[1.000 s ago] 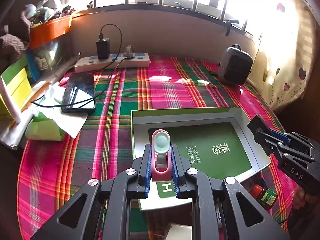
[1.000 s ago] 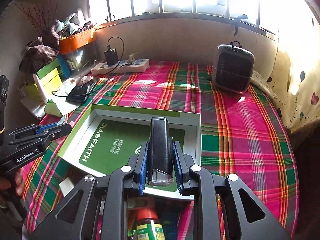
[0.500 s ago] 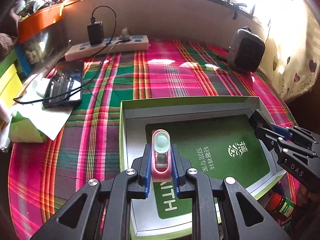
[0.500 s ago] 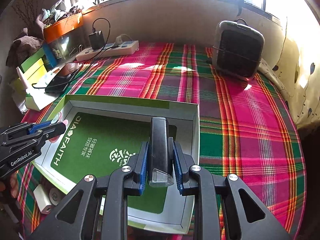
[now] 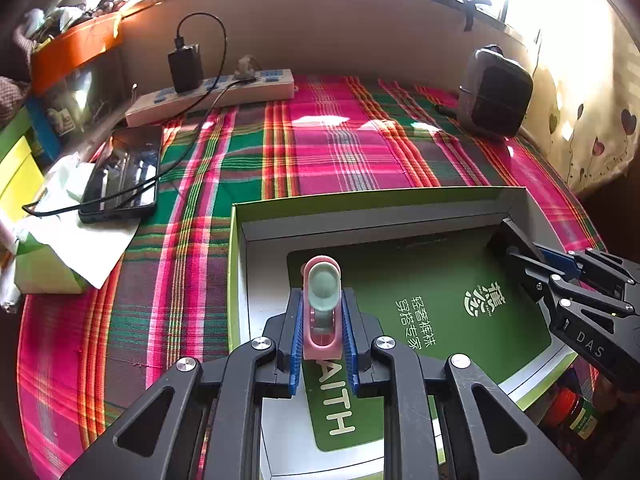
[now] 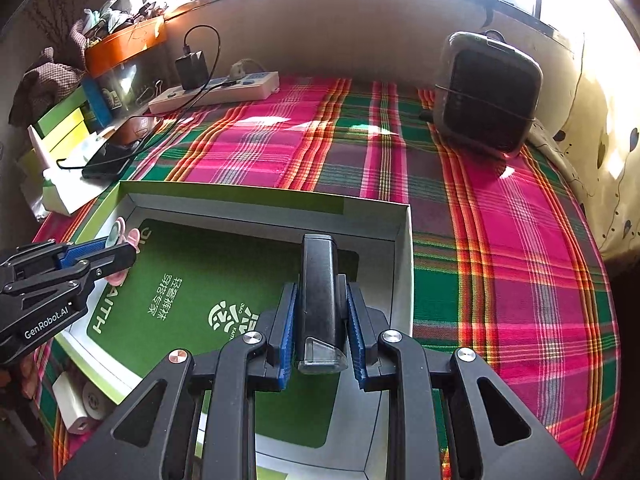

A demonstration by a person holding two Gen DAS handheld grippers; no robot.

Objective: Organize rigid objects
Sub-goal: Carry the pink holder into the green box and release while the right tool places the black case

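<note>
While both claws hang over the open box, the lines below take each thing in turn.

Left claw (image 5: 322,320): closed on the pink clip (image 5: 322,304), a small pink piece with a pale green round pad at its far end; held above the near left part of the box.
Right claw (image 6: 320,320): closed on the black case (image 6: 319,292), a slim dark block with a clear wedge at its near end; held above the right side of the box.
Box (image 5: 360,208): shallow, green outside, grey inside, lying on the plaid cloth (image 5: 328,148); a green card covers its floor.
Pink clip, handling: likely light, stiff plastic, somewhat slick — best held by its flat sides, as now.
Black case, handling: probably rigid and a little heavier; smooth faces could slip, so grip mid-body.
Writing on card: "AITH" in the left view, part of "FAITH" in the right — plus Chinese characters and a round logo.
Writing on tools: "DAS" on the right one; "GenRobot.AI" on the left one.
Nearby: red-capped bottle (image 5: 572,412) beside the box's near right corner; label unreadable.
</note>
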